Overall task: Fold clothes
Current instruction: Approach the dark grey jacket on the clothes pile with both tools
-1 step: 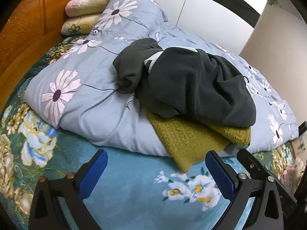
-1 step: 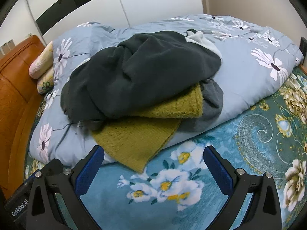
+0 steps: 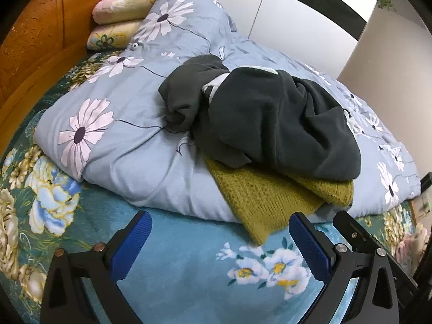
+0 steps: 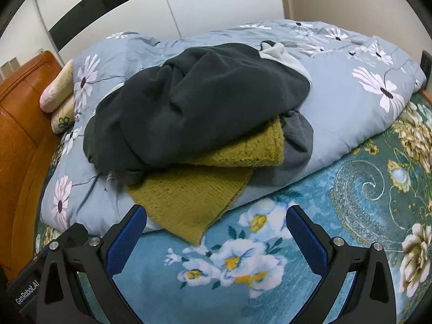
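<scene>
A crumpled dark grey fleece garment (image 3: 283, 124) lies on top of an olive-green knitted garment (image 3: 259, 199), both heaped on a blue flowered quilt (image 3: 121, 145). The pile shows in the right wrist view too: dark garment (image 4: 194, 108), olive knit (image 4: 189, 197). A corner of the olive knit hangs over the quilt's edge onto the teal sheet. My left gripper (image 3: 220, 243) is open and empty, just short of that corner. My right gripper (image 4: 216, 235) is open and empty, its left pad (image 4: 125, 240) near the same corner.
The teal flowered bedsheet (image 3: 189, 283) lies in front of the quilt. Two pillows (image 3: 121, 10) rest against an orange wooden headboard (image 3: 40, 40) on the left. White and black wardrobe doors (image 4: 189, 2) stand behind the bed. The right gripper's body (image 3: 378, 245) shows beside my left gripper.
</scene>
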Demonstrator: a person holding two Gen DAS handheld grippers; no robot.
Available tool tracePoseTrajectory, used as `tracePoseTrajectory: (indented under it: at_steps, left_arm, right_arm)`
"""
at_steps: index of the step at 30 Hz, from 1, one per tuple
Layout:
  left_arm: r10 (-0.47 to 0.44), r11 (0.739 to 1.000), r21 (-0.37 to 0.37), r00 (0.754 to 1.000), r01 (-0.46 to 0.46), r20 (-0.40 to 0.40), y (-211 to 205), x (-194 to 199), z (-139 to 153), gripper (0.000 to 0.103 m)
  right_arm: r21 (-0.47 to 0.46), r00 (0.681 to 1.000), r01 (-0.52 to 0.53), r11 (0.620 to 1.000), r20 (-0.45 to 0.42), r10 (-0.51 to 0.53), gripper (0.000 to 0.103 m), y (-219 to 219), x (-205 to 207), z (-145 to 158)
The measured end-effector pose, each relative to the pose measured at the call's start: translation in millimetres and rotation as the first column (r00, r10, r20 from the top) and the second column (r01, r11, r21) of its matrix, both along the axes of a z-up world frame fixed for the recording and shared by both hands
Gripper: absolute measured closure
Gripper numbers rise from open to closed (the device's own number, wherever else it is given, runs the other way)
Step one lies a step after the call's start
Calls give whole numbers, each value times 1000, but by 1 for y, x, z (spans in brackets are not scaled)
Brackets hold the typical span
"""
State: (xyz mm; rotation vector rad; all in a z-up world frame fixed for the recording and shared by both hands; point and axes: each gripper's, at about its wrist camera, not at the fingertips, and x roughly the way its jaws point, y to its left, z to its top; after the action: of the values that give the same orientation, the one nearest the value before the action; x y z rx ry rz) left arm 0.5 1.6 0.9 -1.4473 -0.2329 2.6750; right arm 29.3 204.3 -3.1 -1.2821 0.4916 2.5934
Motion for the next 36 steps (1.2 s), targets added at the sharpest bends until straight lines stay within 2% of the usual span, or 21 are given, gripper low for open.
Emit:
tracePoseTrajectory:
  at_steps: [6,9,15,20,24,36]
  left_arm:
    - [53,997,-49,986,-61,-159,7,2,4,0]
    - [61,996,-51,976,-73,-209,6,3,6,0]
    - [39,994,-90,984,-55,-172,14,-2,-1,0]
    - [26,993,-104,973,-51,-229,20,2,6,0]
    - [17,993,-111,975,-43,-222,26,-1,6,0]
    - [-12,992,-128,981,-14,-195,41,-11,3,0]
  right_arm:
    - [-1,999,-1,1000,-42,1,0,2,-1,0]
    - [-3,997,14,1000,-81,-14,0,8,-2,-2]
    - [15,989,20,1000,-146,-17,0,10,-3,4]
    - [45,982,28,999,-189,-19,0,13,-4,11]
    - [60,973,41,997,-230,-26,0,16,-2,14]
    - [160,960,48,986,-279,-1,0,7,-3,24]
